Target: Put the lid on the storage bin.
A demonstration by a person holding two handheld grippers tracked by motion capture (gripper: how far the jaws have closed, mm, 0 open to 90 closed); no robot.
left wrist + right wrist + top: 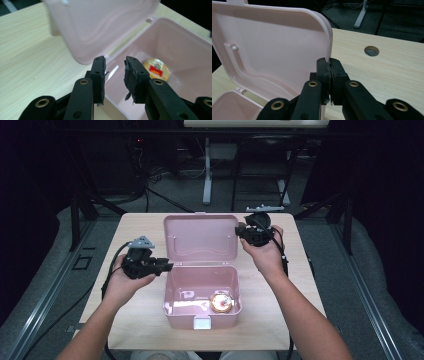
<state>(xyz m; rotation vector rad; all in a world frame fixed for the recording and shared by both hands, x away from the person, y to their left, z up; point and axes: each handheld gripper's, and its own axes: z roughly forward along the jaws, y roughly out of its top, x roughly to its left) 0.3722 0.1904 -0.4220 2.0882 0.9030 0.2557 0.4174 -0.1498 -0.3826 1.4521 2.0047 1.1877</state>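
Looking down from the high view, we see a pink box (pixel 202 297) standing open at the table's (pixel 135 227) middle, its lid (pixel 201 237) raised at the far side. Our right gripper (pixel 245 230) pinches the lid's right edge: in the right gripper view the pads (pixel 325 72) are closed tight on the thin rim (pixel 329 42), which rises from between them. Our left gripper (pixel 167 266) hovers at the box's left wall, its jaws partly apart with nothing between them; the fingers (pixel 100 72) frame the box's interior. A round gold object (pixel 221 302) lies on the box floor at the near right. The left gripper view shows a red label (pixel 155 70) on it, its writing too small to read; the high view shows mere glare there.
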